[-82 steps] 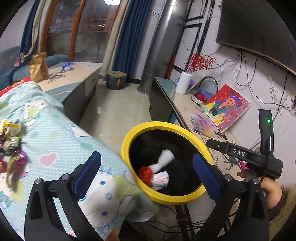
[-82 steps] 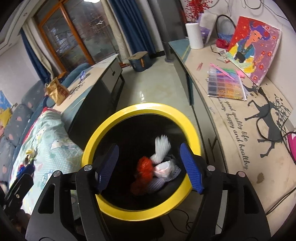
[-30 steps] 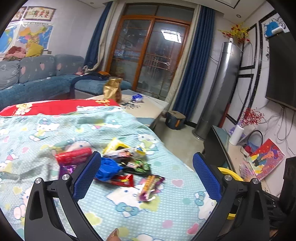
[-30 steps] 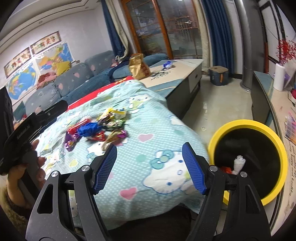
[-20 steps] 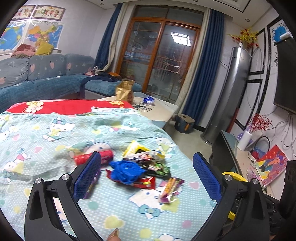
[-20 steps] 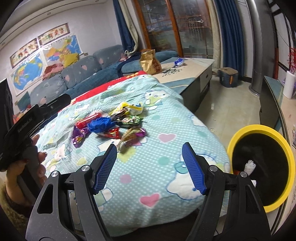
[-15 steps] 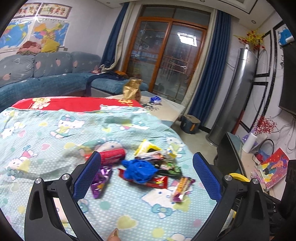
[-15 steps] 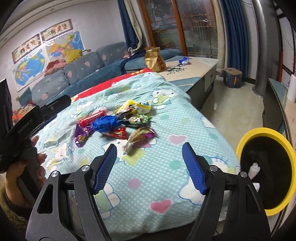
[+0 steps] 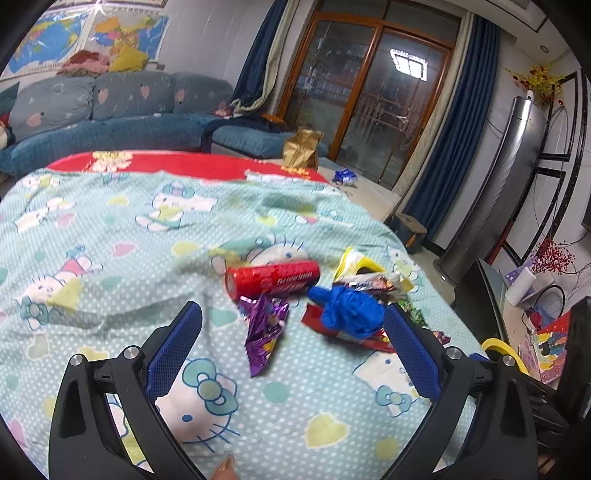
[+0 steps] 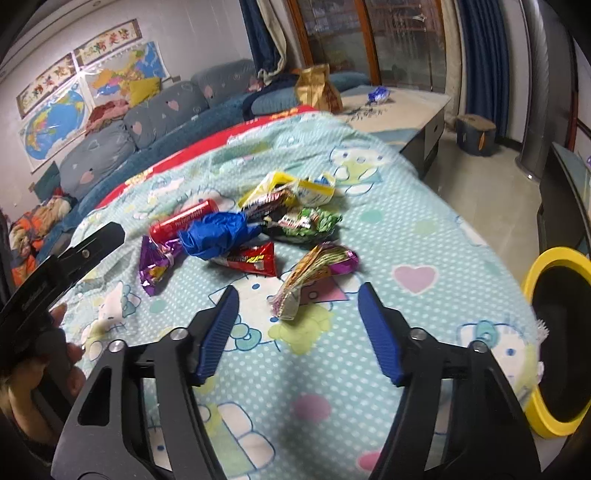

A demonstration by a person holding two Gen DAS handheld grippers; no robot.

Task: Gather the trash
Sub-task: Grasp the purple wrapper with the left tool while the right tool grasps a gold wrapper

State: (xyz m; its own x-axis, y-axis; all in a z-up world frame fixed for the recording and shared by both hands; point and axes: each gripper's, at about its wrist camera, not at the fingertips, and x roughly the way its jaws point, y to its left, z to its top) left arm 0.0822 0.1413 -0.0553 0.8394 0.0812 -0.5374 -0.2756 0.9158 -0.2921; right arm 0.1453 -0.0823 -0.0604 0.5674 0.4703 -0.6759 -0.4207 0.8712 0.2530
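Two grippers hang over a heap of wrappers, both tilted down toward the bed (image 9: 110, 229). The left gripper (image 9: 291, 334) stands wide open with nothing between its blue pads; a purple foil wrapper (image 9: 264, 332) and a crumpled blue bag (image 9: 349, 312) lie on the cover in the gap past its tips. The right gripper (image 10: 297, 317) is open too, though its jaws have just been closing, and nothing sits between them yet; a striped purple-and-yellow wrapper (image 10: 314, 273) lies just ahead of the tips. In the right wrist view the person's left hand (image 10: 40, 373) grips the black handle of the other tool at the left edge. The trash sits bunched near the middle of the bed: a red tube (image 9: 271, 278) behind the purple foil, a red packet (image 10: 251, 258) under the blue bag, a green wrapper (image 10: 308, 223) and a yellow bag (image 10: 295, 190) farther back. The bedcover is pale teal with white dots, hearts and cartoon cats, with a red cloth beyond it. A yellow-rimmed black bin (image 10: 554, 258) stands on the floor beside the bed at the right, some white scrap inside. A blue sofa (image 9: 110, 118), wall maps (image 9: 85, 33), a low table (image 10: 402, 103) bearing a gold bag (image 10: 317, 88), blue curtains and a glazed door fill the room behind
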